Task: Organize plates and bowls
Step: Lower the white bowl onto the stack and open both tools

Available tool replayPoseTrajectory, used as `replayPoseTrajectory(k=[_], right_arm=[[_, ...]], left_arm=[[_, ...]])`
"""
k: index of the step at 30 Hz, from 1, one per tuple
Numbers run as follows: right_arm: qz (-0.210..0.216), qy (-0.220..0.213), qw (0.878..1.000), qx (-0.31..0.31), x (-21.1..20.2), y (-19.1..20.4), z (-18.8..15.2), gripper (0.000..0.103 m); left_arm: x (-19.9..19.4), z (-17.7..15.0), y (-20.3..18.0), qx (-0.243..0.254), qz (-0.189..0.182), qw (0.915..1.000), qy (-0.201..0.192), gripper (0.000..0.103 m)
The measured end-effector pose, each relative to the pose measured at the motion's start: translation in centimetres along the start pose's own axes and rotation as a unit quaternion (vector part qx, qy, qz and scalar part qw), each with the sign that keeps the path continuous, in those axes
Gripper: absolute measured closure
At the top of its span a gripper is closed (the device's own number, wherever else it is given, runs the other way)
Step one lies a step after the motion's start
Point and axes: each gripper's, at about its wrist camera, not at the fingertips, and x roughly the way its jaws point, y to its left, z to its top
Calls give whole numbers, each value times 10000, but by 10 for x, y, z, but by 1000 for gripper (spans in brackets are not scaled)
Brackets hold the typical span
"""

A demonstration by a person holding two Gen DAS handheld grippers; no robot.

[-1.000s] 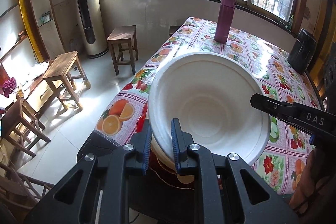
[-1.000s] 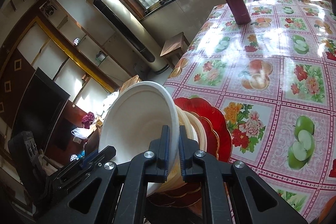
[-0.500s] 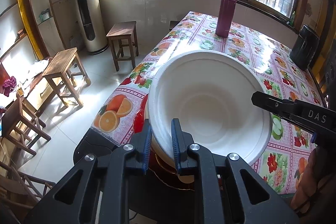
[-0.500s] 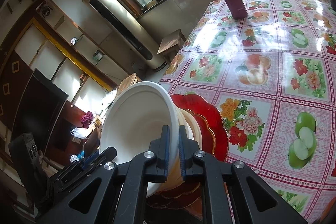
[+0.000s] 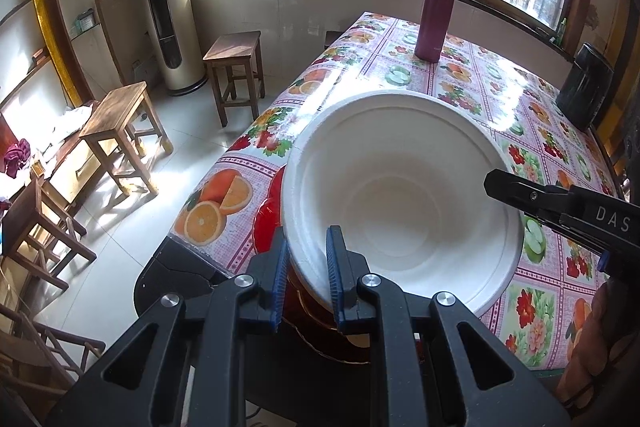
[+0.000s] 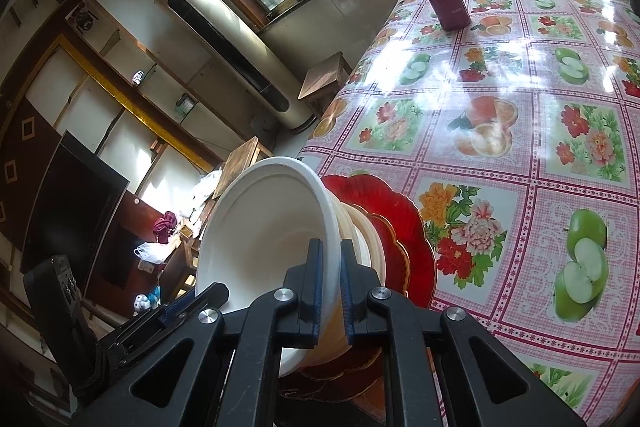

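Gripping opposite rims, each hand-held gripper, the left (image 5: 306, 273) and the right (image 6: 330, 281), is pinched on the white bowl (image 5: 400, 199), so it is kept level above the red plates (image 6: 400, 223) at the bench (image 6: 520, 155) edge.

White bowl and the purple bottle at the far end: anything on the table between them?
Nothing. In the left wrist view, only bare tablecloth lies between the white bowl and the purple bottle.
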Motion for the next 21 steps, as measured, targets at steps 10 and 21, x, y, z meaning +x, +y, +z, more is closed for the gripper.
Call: replayPoseTrajectory(k=[10,21], right_arm=[[8,51,10000,76,4,-2,2,92],[180,-63,9998,105,-7,-7,5,54]], left_arm=[[7,-1,3,-13,11,10000,59,87],[-9,-4,2,16,392,9983,-437,37]])
